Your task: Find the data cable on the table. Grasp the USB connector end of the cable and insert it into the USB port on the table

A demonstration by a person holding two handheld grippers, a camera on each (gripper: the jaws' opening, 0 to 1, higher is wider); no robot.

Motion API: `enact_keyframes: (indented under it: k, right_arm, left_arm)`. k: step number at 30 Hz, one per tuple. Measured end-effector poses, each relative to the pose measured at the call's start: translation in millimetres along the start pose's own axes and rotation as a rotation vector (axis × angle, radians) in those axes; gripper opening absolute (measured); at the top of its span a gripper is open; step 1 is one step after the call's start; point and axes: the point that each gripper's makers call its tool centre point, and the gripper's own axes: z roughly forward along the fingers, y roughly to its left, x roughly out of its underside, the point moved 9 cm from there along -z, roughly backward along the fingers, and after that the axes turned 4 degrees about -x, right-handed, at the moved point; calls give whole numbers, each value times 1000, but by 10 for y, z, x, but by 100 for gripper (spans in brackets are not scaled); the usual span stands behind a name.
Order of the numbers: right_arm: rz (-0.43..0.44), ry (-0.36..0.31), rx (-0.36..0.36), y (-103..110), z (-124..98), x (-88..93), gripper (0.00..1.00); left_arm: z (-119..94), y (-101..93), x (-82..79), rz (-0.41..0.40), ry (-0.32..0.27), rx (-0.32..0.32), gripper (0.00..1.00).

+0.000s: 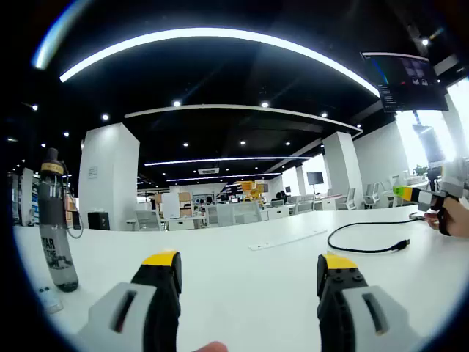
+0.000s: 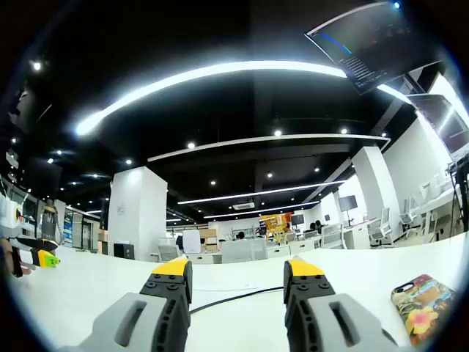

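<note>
The data cable (image 1: 364, 236) is a thin black cord lying in a loose curve on the white counter (image 1: 242, 286). In the left gripper view its connector end (image 1: 401, 245) rests flat on the counter, free of both grippers. A flat white strip (image 1: 286, 240) lies on the counter just beside the cable; whether it carries a port cannot be told. In the right gripper view a stretch of the same cable runs across the counter between that gripper's two jaws and beyond their tips, not touched by them.

The left gripper (image 1: 249, 260) is well short of the cable, its yellow-tipped jaws spread wide with nothing between them. The right gripper (image 2: 238, 266) is also wide open and holds nothing. In the left gripper view it shows just past the cable's far end, gripped by a hand (image 1: 456, 216).

A phone case (image 2: 421, 304) with a flower print lies on the counter, apart from the cable. A dark bottle (image 1: 56, 220) stands upright well away from the cable. A monitor (image 1: 407, 77) hangs high above the cable.
</note>
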Motion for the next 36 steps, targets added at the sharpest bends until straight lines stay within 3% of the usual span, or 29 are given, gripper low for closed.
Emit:
enact_keyframes:
  k: [29,36]
  right_arm:
    - [21,-12,10,-24,-20,-2,51]
    - [67,-13,26,-78,-32,6,51]
  left_arm:
    - [-14,25,2,-10,0,-21,76]
    - [-22,22,1,-4,0,-23,76]
